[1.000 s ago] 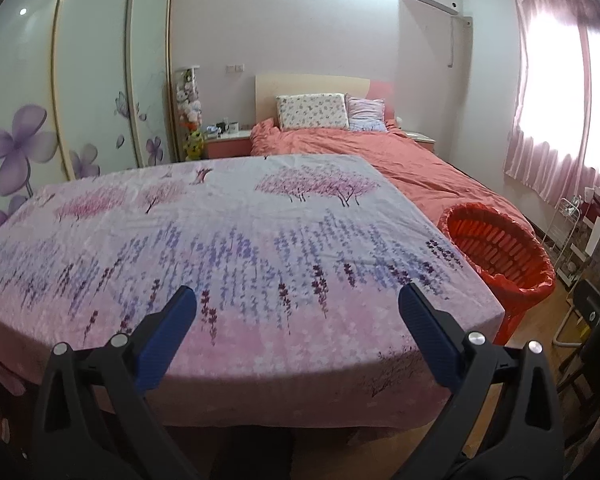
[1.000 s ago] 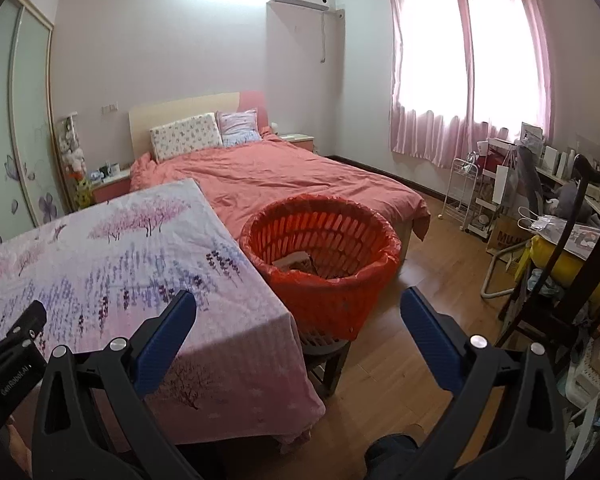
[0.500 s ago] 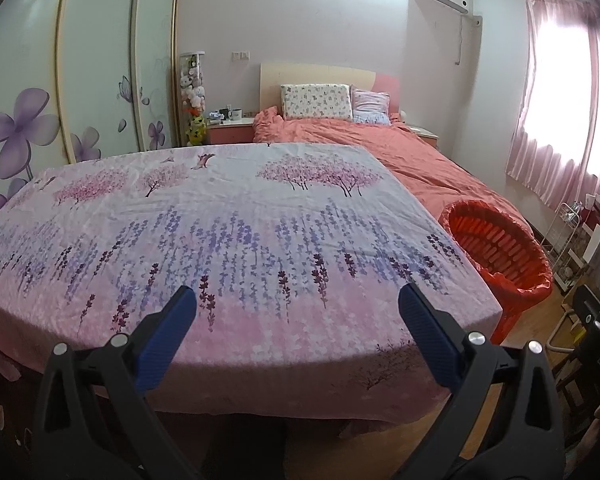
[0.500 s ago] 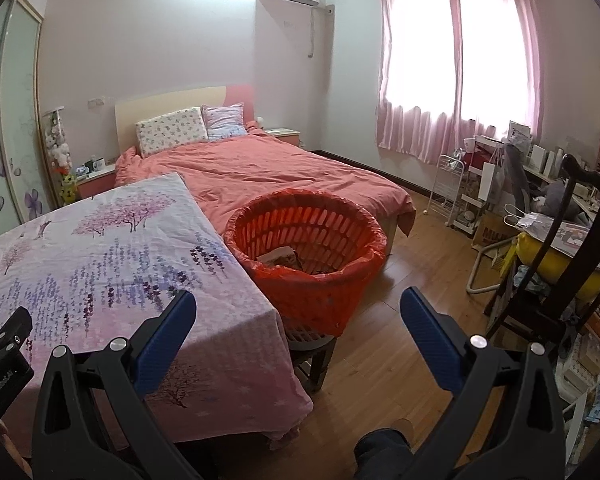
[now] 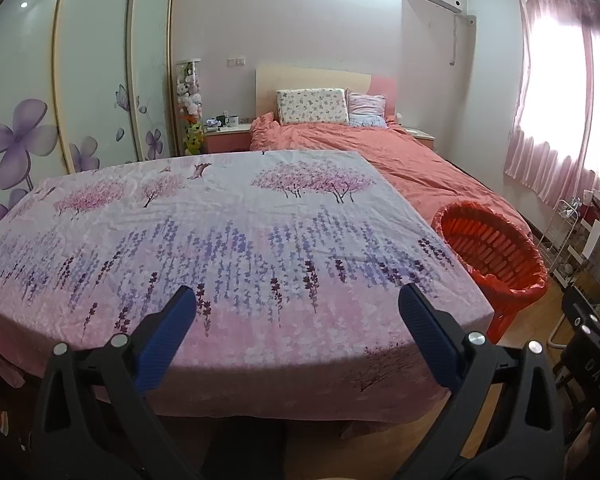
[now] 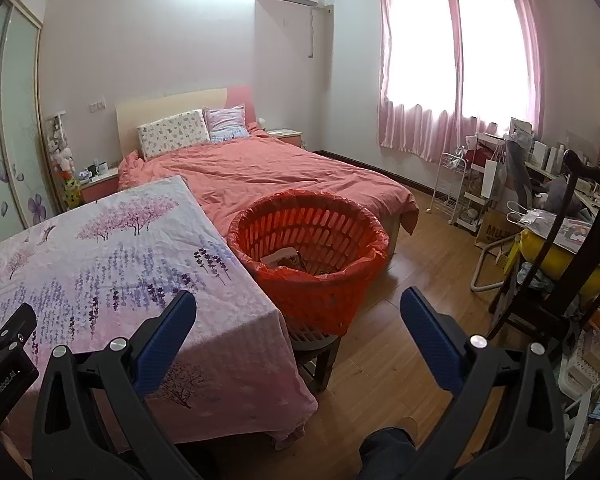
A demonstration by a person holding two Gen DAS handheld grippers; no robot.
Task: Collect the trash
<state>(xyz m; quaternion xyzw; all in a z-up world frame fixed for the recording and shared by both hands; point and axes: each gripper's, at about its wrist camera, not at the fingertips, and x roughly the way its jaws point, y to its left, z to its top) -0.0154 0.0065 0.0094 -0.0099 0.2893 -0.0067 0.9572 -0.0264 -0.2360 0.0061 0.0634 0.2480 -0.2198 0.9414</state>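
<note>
A bedroom, with a flowered cloth spread over a table and nothing lying on it. The red basket stands just off the cloth's right edge, paper scraps already at its bottom. Left gripper and right gripper both gape, holding nothing. Risk: any remaining litter sits out of view, so a reach could snag cloth instead.

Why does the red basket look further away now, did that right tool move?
Yes. The right tool pulled back and up from the basket, which sits lower and smaller against the bed.
</note>
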